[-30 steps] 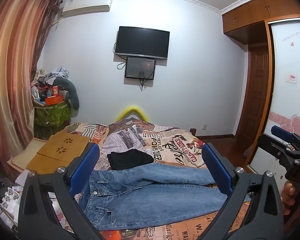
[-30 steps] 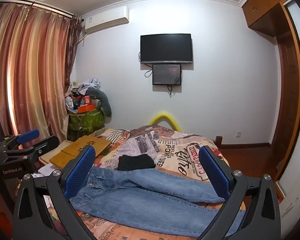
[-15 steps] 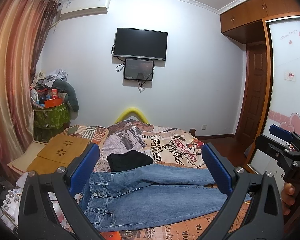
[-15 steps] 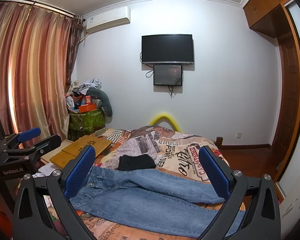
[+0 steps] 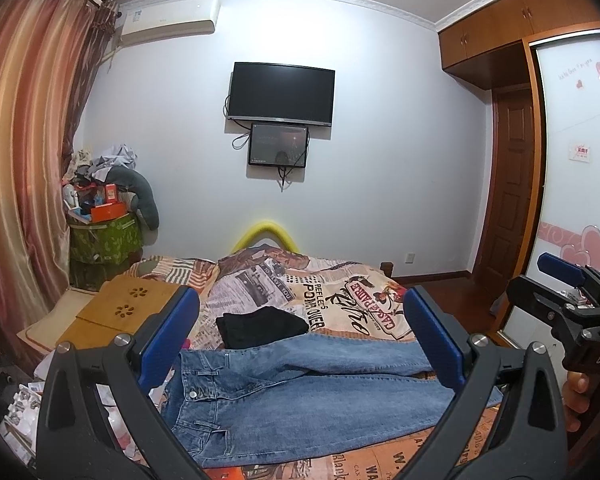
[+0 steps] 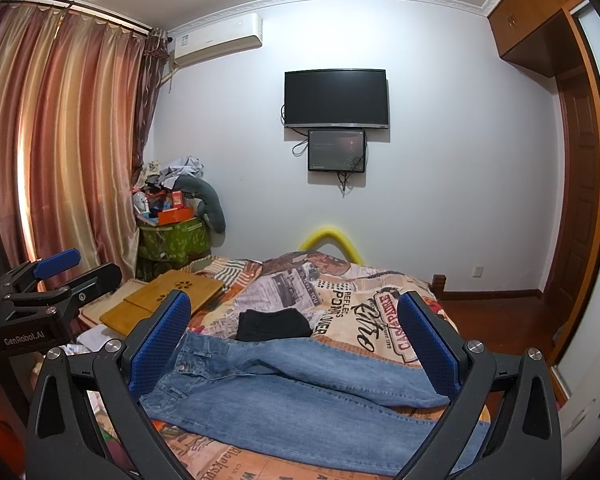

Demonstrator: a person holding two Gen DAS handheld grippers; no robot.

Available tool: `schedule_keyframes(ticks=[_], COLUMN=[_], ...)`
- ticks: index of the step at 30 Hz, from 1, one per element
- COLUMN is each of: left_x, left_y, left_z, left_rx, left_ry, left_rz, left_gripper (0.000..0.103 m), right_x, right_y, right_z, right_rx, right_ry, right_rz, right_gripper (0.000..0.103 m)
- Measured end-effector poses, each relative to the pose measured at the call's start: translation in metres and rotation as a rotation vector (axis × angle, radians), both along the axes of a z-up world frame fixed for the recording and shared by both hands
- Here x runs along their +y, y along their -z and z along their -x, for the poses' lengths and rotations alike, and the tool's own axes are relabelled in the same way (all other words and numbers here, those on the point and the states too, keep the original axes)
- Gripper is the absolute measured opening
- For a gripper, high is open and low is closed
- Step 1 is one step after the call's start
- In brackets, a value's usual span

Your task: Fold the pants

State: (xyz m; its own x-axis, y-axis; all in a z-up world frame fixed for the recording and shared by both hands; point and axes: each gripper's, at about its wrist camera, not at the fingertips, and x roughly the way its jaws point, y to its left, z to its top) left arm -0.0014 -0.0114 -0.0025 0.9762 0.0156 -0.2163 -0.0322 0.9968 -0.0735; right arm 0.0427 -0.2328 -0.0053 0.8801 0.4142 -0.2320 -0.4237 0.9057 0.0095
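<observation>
Two claws, left claw (image 5: 300,344) and right claw (image 6: 294,338), gaped wide, empty, above jeans (image 5: 300,400) lying flat on bed (image 5: 352,300); black garment (image 5: 260,326) just behind jeans.

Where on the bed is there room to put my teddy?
The bedspread is bare beyond the black clothes and jeans, toward the far wall. The left edge is crowded by wooden boards.
</observation>
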Motion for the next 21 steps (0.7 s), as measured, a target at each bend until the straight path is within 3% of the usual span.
schedule_keyframes(ticks=[21], left_x=[-0.0064], left_y=[-0.0024], left_z=[-0.0021], left_rx=[0.003], left_ry=[0.006], left_rz=[-0.003], left_gripper=[0.103], right_x=[0.0005], right_y=[-0.0006], right_z=[0.0008], right_rx=[-0.001], right_ry=[-0.002], right_rz=[0.002], right_gripper=[0.103])
